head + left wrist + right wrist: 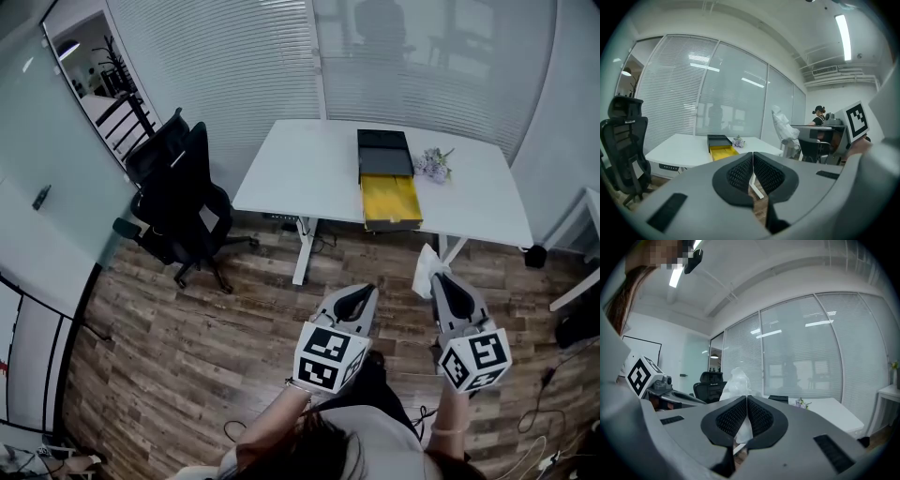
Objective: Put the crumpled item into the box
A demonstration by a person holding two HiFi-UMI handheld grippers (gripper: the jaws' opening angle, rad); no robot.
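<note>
Wooden floor (pixel 187 356) across the near ground. At the far side, white worktop (pixel 300 178) before a blind-covered glass wall. Left of it, black office chair (pixel 178 202). On the worktop's right half, open box (pixel 391 202) with yellow inside, black lid (pixel 384 155) laid back at the far end. Near, well apart from the worktop: left hand-held gripper (pixel 361 291), closed with nothing between; right hand-held gripper (pixel 439 277), clamped on the white crumpled item (pixel 428 267), held above the floor, sticking out past the tips. Just right of the lid, small bunch of pale flowers (pixel 433 165).
</note>
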